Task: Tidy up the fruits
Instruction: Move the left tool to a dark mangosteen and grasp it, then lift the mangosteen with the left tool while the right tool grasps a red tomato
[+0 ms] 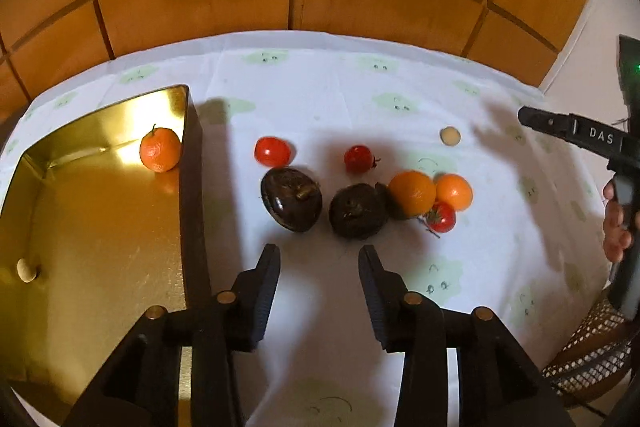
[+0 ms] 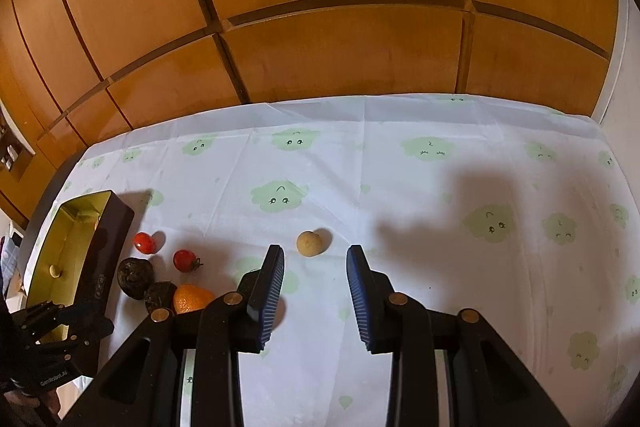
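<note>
Left tool (image 1: 319,259) empty, hovering just short of dark fruits (image 1: 291,199).

White cloud-print tablecloth (image 2: 400,187) before wooden panelling (image 2: 320,7).

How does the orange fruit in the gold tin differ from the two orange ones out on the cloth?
The tangerine in the tin sits alone in the tin's far corner, stem up, its skin a deeper orange. The two oranges on the cloth touch each other, paler in colour, crowded by a tomato and a dark fruit. All three are round citrus.
</note>
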`<state>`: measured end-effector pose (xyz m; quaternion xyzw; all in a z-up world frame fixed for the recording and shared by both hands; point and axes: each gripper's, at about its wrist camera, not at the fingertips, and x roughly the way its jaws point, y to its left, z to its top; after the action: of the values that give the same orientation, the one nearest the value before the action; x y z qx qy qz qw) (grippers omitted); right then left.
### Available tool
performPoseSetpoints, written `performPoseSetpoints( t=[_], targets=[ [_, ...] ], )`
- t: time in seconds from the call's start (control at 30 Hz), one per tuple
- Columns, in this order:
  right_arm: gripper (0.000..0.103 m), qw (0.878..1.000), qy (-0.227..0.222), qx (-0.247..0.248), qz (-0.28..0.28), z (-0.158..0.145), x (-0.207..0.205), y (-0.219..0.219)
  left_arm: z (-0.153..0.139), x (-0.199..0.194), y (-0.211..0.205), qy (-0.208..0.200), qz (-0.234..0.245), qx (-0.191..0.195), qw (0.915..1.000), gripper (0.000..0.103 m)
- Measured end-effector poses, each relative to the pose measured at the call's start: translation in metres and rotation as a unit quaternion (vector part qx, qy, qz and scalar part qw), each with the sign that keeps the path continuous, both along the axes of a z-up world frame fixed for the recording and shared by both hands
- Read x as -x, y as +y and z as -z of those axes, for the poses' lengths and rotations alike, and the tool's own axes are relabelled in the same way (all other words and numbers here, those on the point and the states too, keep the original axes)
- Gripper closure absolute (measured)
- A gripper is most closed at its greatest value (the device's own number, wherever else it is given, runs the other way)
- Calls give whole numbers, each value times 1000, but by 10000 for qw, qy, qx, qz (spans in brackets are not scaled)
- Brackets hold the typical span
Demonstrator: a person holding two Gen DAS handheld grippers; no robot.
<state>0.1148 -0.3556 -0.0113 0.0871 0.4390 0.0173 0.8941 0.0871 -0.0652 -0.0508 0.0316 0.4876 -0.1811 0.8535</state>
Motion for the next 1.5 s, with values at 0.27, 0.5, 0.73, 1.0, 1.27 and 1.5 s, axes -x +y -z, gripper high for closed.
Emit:
performPoseSetpoints(
  t=[0.27,0.5,0.73,1.0,1.27,1.5],
  targets=[
    [70,9999,-27,-131,-97,-3,1,1,-2,-33,-14,-92,663,-596,9960,47],
    [70,9997,20,-170,-151,-2,-3,0,20,-68,-31,312,1871,-1711,9668,38],
    [70,9996,122,-233,-107,2,-7,-3,31,-79,-35,537,2463,-2056,9456,38],
    [70,9997,156,-177,-114,4,-7,-2,41,-82,-43,481,2475,-2106,9445,52],
    [70,9997,184,-104,-80,6,-7,-1,10,-43,-30,-100,2111,-1528,9654,52],
    [70,9985,233,-172,-464,9,-3,15,-16,34,-27,-637,1603,-694,9826,52]
  ],
)
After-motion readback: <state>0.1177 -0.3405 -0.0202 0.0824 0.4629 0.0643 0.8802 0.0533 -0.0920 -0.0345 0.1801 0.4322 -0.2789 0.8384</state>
